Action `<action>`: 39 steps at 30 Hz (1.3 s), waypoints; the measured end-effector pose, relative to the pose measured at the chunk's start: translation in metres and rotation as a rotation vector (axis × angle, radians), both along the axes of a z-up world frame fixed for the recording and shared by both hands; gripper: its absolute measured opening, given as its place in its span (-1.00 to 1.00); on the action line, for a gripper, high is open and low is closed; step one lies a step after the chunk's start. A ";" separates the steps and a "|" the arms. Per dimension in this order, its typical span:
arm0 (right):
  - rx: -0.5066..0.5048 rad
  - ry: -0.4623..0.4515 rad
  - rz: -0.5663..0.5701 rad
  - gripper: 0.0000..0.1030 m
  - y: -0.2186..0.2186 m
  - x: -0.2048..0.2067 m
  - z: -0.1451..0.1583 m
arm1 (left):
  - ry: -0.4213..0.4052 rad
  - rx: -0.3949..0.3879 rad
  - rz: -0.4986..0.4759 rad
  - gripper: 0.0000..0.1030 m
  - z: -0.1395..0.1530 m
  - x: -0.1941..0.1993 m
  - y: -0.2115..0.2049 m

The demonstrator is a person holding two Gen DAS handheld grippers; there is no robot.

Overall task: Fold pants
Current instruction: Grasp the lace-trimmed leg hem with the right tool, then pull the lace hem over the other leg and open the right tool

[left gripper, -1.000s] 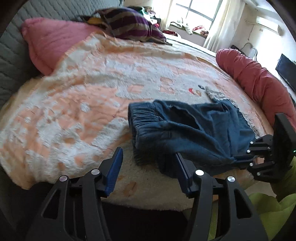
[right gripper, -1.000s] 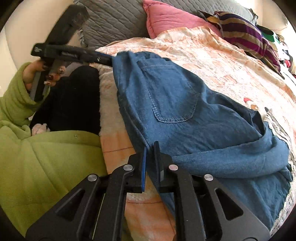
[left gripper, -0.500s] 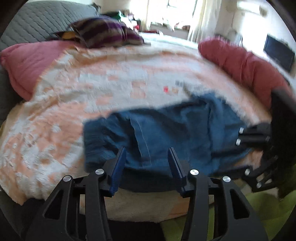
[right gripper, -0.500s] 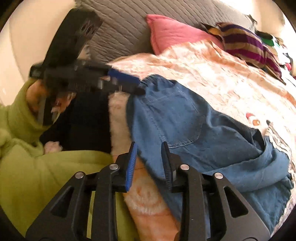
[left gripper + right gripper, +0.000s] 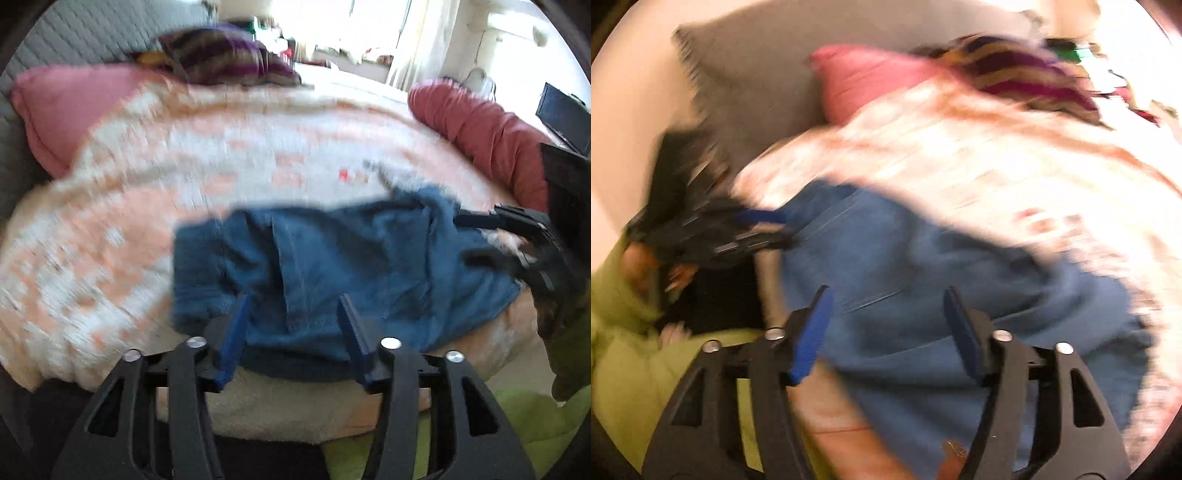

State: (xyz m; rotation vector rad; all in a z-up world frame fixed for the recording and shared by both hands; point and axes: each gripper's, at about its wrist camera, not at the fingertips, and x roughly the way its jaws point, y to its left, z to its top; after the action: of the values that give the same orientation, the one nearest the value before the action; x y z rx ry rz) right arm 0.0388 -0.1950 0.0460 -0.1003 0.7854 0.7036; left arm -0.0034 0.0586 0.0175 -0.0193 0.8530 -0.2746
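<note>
Blue denim pants (image 5: 351, 266) lie in a folded heap on the peach and white blanket (image 5: 166, 166) near the bed's front edge. My left gripper (image 5: 295, 332) hovers at their near edge; its jaws are opening and the cloth shows between the blue pads without being pinched. At the far right of this view the right gripper (image 5: 480, 240) hangs over the pants' right end. The right wrist view is blurred: the right gripper (image 5: 888, 328) is above the pants (image 5: 923, 266), its jaws opening wide with nothing gripped. The left gripper (image 5: 764, 229) sits at the pants' left edge.
A pink pillow (image 5: 74, 110), a striped purple bundle (image 5: 229, 55) and a grey quilted headboard (image 5: 92, 37) line the far side. A red bolster (image 5: 487, 133) runs along the right. A person's green sleeve (image 5: 635, 369) and hand (image 5: 646, 266) are at the left.
The right gripper was shut on the pants' near edge; it has let go, opened wide and lifted away. The left gripper slid over the pants' edge, narrowed, then widened again.
</note>
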 end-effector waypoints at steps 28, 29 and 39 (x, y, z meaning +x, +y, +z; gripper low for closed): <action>-0.229 0.213 -0.336 -0.80 -0.031 0.198 -0.079 | 0.228 -0.117 -0.360 0.27 -0.068 0.054 -0.169; -0.199 0.202 -0.342 -0.87 -0.037 0.195 -0.072 | 0.226 -0.129 -0.359 0.28 -0.067 0.053 -0.167; -0.010 0.038 -0.455 -0.88 -0.126 0.113 0.008 | 0.168 -0.120 -0.332 0.24 -0.054 0.048 -0.150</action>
State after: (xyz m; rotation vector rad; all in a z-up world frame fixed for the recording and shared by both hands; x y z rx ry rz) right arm 0.1513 -0.3210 0.0541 0.0821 0.8124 0.2706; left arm 0.0442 -0.0911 -0.0368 -0.0129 1.0057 -0.6433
